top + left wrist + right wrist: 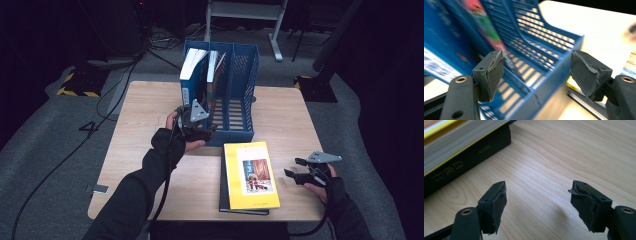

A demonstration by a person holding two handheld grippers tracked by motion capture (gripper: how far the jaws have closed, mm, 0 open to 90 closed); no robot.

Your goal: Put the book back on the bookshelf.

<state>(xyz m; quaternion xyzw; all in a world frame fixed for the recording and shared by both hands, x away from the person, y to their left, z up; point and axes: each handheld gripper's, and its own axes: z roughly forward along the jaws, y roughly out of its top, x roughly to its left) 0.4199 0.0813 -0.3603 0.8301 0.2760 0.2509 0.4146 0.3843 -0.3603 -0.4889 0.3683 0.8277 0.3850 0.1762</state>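
The work in hand looks like filing books into the blue file rack [240, 85] at the far middle of the table [140, 165]. Two books already stand in its left compartments, and the yellow book [250, 175] lies flat on a black book [461, 162] at the near edge, its long axis running from 6 to 12 o'clock in the high view.

The right gripper [296, 167] sits at 3 o'clock from the yellow book, just beside it, pointing toward 9 o'clock at the stack's long side. Its jaws stand wide apart with bare tabletop between them; in the right gripper view the stack lies toward 10 o'clock, ahead of the pads and apart from them.

The left gripper [210, 131] is at the rack's near left corner, at about 11 o'clock from the yellow book, jaws likewise spread and gripping nothing, the rack's front wall between them.

By my judgement the right hand is the nearer one and faces the stack's long side squarely, so the pickup falls to it
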